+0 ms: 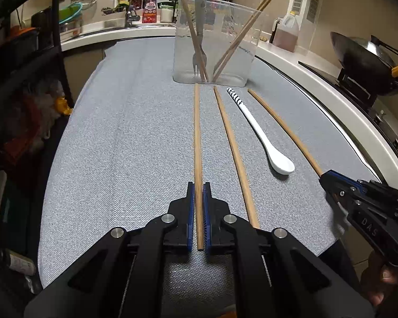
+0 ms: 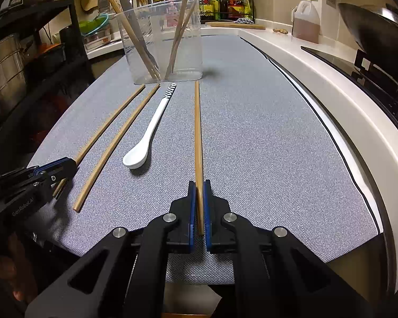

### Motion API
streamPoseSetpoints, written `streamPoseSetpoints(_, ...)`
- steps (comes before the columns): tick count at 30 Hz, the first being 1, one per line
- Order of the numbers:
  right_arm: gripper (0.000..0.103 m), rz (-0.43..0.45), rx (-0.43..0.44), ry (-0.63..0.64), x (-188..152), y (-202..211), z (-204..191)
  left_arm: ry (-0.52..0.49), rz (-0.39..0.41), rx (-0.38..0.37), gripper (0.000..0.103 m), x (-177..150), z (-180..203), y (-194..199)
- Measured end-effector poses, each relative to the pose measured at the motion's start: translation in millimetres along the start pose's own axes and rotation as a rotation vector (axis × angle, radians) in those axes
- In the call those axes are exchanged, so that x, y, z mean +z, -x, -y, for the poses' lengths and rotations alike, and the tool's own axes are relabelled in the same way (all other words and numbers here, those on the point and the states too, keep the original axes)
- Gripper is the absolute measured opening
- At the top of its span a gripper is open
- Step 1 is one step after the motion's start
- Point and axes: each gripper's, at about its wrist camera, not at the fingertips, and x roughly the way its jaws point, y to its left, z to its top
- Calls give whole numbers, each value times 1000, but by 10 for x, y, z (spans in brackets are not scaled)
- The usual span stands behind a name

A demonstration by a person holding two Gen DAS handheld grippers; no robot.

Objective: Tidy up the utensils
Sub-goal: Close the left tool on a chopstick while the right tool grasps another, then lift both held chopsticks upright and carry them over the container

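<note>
On the grey mat point(image 1: 119, 137) lie three wooden chopsticks and a white spoon point(image 1: 262, 137), all pointing at a clear plastic container point(image 1: 215, 39) that holds several chopsticks and a fork. My left gripper point(image 1: 198, 185) is shut on the near end of the leftmost chopstick point(image 1: 197, 132). The middle chopstick point(image 1: 234, 153) lies free beside it. My right gripper point(image 1: 323, 177) is shut on the near end of the rightmost chopstick point(image 1: 284, 129). In the right wrist view the right gripper point(image 2: 198, 184) pinches that chopstick point(image 2: 197, 132); the left gripper point(image 2: 72, 163), spoon point(image 2: 151, 129) and container point(image 2: 161, 42) lie to its left.
A dark wok point(image 1: 363, 61) sits on the stove beyond the white counter edge at right, with an oil jug point(image 1: 286, 33) behind it. A sink with a faucet point(image 1: 127, 2) is at the back left. A black shelf rack point(image 2: 26, 53) stands along the left.
</note>
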Motion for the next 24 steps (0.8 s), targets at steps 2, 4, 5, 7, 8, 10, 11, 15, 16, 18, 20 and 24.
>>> streamPoseSetpoints(2,6,1,2,-1,1,1,2,-30,3,17,11,-4,54,-3)
streamPoseSetpoints(4,6,2,3,0,4,-1,-4,-39,5,25,11,-8,73,-7)
streamPoseSetpoints(5,6,2,4,0,3,0,-3,-38,5,25,11,-4,65,-4)
streamPoseSetpoints(7,6,4,4,0,-3,2,-1,-35,6,25,11,-3,66,-6)
streamPoseSetpoints(8,6,5,4,0,-4,1,0,-37,7,27,11,-5,65,-4)
streamPoseSetpoints(10,6,7,2,2,-7,1,-4,-46,10,33,11,-11,76,-3)
streamPoseSetpoints(11,6,8,2,3,-6,0,-6,-49,10,35,11,-13,78,-2)
streamPoseSetpoints(15,6,8,0,4,-9,1,-12,-50,11,35,11,-11,82,-1)
streamPoseSetpoints(16,6,9,-1,6,-10,3,-16,-50,10,36,11,-11,83,-2)
streamPoseSetpoints(18,6,10,-3,8,-11,4,-17,-49,11,36,11,-10,82,-1)
streamPoseSetpoints(20,6,10,-3,10,-9,7,-17,-50,10,36,10,-9,83,-2)
streamPoseSetpoints(24,6,10,-5,12,-12,4,-19,-50,9,35,10,-7,83,-2)
